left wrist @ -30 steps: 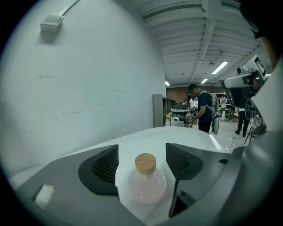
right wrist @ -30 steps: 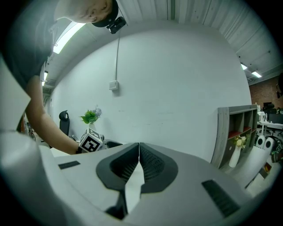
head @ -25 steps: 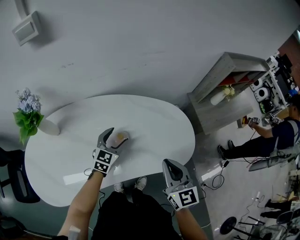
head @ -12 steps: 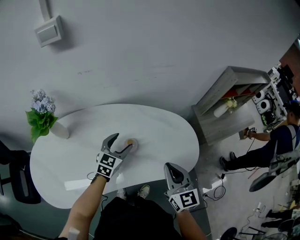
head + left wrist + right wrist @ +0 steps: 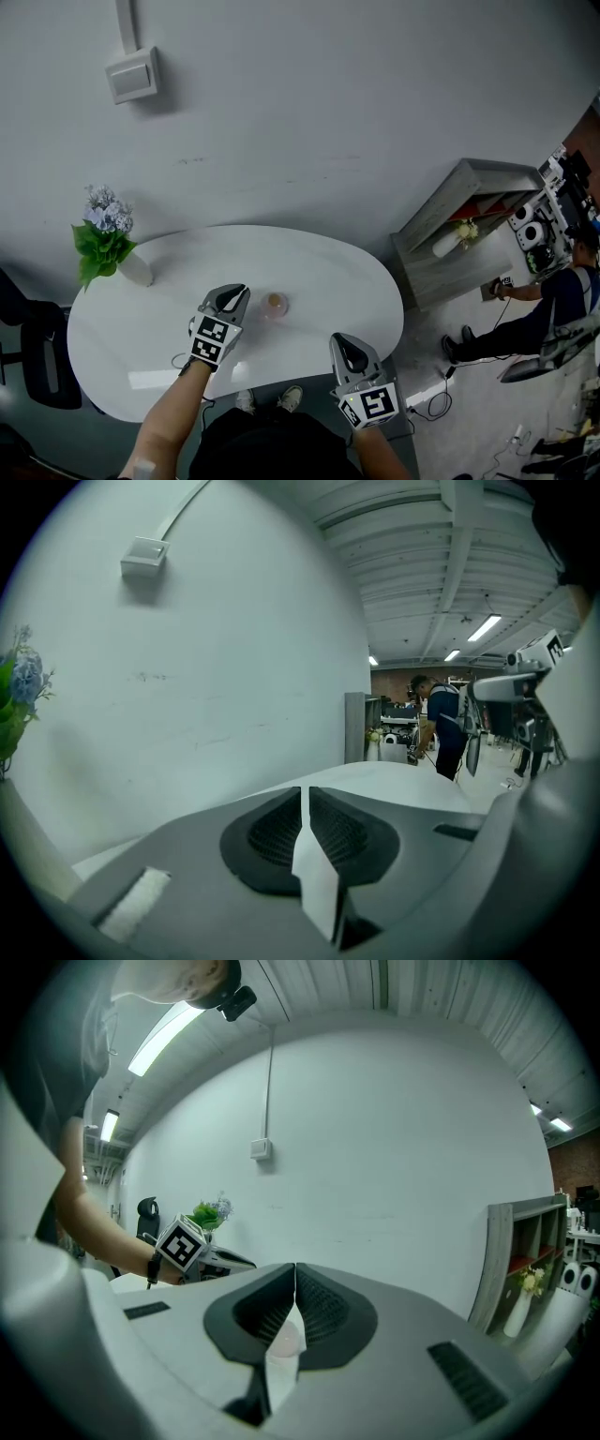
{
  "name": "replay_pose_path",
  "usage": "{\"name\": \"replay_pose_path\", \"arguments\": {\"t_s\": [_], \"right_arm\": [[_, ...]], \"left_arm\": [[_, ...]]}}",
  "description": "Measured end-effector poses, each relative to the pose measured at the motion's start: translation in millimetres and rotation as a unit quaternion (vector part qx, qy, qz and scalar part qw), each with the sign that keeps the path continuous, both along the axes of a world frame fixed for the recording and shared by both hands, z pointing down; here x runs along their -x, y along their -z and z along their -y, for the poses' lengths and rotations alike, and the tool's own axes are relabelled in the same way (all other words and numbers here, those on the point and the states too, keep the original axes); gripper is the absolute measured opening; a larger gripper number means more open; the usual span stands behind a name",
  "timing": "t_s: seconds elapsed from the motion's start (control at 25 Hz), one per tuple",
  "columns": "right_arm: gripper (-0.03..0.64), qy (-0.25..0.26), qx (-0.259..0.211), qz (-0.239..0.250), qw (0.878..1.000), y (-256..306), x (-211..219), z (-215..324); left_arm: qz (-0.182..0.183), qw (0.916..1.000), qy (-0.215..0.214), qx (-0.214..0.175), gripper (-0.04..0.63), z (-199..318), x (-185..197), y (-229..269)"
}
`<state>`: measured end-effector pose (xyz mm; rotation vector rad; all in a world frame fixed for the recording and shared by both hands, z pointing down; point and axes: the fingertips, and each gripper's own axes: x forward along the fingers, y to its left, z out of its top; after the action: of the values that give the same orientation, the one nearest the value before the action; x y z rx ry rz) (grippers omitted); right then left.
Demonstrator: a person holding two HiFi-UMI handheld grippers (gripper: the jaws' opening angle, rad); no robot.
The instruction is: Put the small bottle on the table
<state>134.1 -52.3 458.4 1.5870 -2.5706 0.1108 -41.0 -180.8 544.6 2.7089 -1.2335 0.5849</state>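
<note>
White oval table against grey wall; small pale-pink bottle stands on it, just beside left gripper, whose jaws have just been closing, nothing between; right gripper pressed together, empty.

The left gripper, lower centre, and right gripper, lower right, share grey shells, black ribbed pads and white cubes with black square markers. The person wears black clothing and pale shoes.
</note>
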Motion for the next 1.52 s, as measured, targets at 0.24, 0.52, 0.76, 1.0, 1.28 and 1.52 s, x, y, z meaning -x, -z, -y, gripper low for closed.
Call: {"name": "replay_pose_path", "arguments": {"t_s": [0.24,0.52,0.76,1.0,1.28,1.52], "right_arm": [[0.006,0.004,-0.003,-0.003,1.0,3.9,5.9,10.1],[0.006,0.007,-0.014,-0.011,1.0,13.4,7.2,27.4],[0.006,0.0,-0.024,-0.013,1.0,21.8,-0.1,43.2],[0.006,-0.006,-0.025,-0.014,1.0,26.9,-7.9,51.1],[0.006,-0.016,-0.024,-0.015,0.999,27.7,-14.6,55.4],[0.006,-0.011,-0.02,-0.01,1.0,25.7,-8.9,57.1]], "left_arm": [[-0.027,0.9993,0.012,-0.024,0.011,-1.6,13.1,38.0],[-0.06,0.9957,0.034,-0.061,0.006,-11.9,39.5,89.2],[-0.077,0.9904,0.048,-0.104,0.006,-30.5,67.7,132.7],[-0.081,0.9856,0.073,-0.13,0.006,-56.2,93.6,149.8],[-0.102,0.9764,0.131,-0.139,0.006,-81.4,122.9,170.7],[-0.092,0.9764,0.131,-0.146,0.006,-89.4,122.0,176.8]]}}
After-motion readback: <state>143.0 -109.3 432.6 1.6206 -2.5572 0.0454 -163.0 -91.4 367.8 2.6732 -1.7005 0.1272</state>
